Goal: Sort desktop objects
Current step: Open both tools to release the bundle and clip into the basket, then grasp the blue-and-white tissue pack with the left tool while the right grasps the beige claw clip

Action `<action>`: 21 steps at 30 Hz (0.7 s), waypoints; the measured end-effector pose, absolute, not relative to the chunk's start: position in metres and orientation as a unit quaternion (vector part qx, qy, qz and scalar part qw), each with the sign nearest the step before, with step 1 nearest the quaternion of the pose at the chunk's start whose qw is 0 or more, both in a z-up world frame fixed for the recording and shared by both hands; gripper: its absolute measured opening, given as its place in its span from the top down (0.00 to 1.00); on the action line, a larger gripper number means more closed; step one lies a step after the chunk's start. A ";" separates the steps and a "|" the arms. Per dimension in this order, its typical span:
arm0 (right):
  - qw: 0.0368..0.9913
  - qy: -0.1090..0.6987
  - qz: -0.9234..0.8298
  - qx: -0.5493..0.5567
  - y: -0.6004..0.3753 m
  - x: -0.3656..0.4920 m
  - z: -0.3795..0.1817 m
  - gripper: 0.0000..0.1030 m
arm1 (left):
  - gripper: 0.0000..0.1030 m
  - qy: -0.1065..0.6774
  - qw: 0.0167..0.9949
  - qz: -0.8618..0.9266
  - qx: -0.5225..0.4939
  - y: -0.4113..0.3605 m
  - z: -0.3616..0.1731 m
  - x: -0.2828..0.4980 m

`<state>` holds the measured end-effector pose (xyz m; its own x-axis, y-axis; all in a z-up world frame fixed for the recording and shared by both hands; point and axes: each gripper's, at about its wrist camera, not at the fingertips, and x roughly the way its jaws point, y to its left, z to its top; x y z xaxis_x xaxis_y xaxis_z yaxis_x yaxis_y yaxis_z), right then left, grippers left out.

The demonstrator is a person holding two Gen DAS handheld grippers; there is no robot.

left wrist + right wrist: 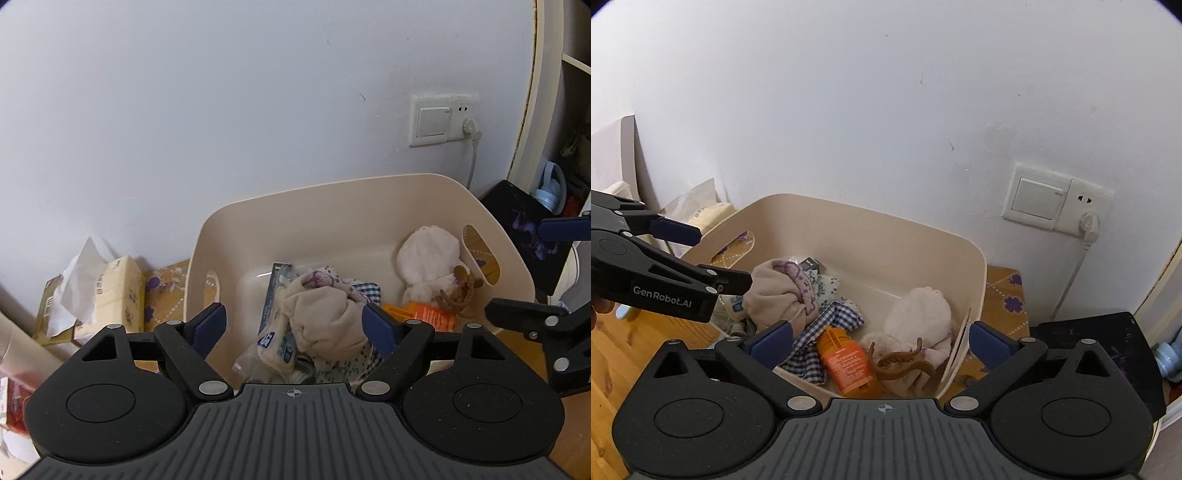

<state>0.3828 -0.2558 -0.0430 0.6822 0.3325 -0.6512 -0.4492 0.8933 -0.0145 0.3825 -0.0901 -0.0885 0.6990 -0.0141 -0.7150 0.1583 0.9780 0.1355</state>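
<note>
A beige plastic bin (332,188) (849,210) stands against the wall. In it lie a beige cloth bundle (321,314) (775,291), a blue-checked cloth (827,328), an orange bottle (849,365) (424,314), a brown hair claw clip (905,362) (458,295), a white fluffy cloth (424,258) (919,310) and a printed packet (277,288). My left gripper (293,321) (713,254) hovers open over the bin's left part, above the bundle and not pressing it. Over the near right side my right gripper (881,339) (535,269) is wide open and holds nothing.
A tissue pack (114,291) sits left of the bin on a patterned yellow cloth (1008,295). A switch and socket (443,120) (1056,206) with a plugged cable are on the wall. A black flat object (524,229) (1108,332) leans at the right. Wooden surface (613,350) shows at near left.
</note>
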 end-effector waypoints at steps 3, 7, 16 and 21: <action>0.915 0.330 0.215 -0.088 -0.259 0.373 -0.036 0.00 | 0.20 0.383 0.918 -0.045 0.094 -0.087 -0.084 0.373; 0.918 0.326 0.209 -0.088 -0.265 0.360 -0.030 0.00 | 0.20 0.381 0.919 -0.045 0.094 -0.084 -0.079 0.359; 0.918 0.331 0.203 -0.088 -0.273 0.326 -0.029 0.00 | 0.20 0.386 0.916 -0.046 0.100 -0.079 -0.079 0.324; 0.915 0.341 0.197 -0.087 -0.275 0.306 -0.036 0.00 | 0.20 0.401 0.910 -0.050 0.092 -0.073 -0.084 0.307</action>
<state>0.3065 -0.2747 -0.0361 0.6894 0.3018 -0.6585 -0.4205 0.9069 -0.0246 0.3069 -0.0733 -0.0838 0.6726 -0.0173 -0.7398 0.1657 0.9779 0.1278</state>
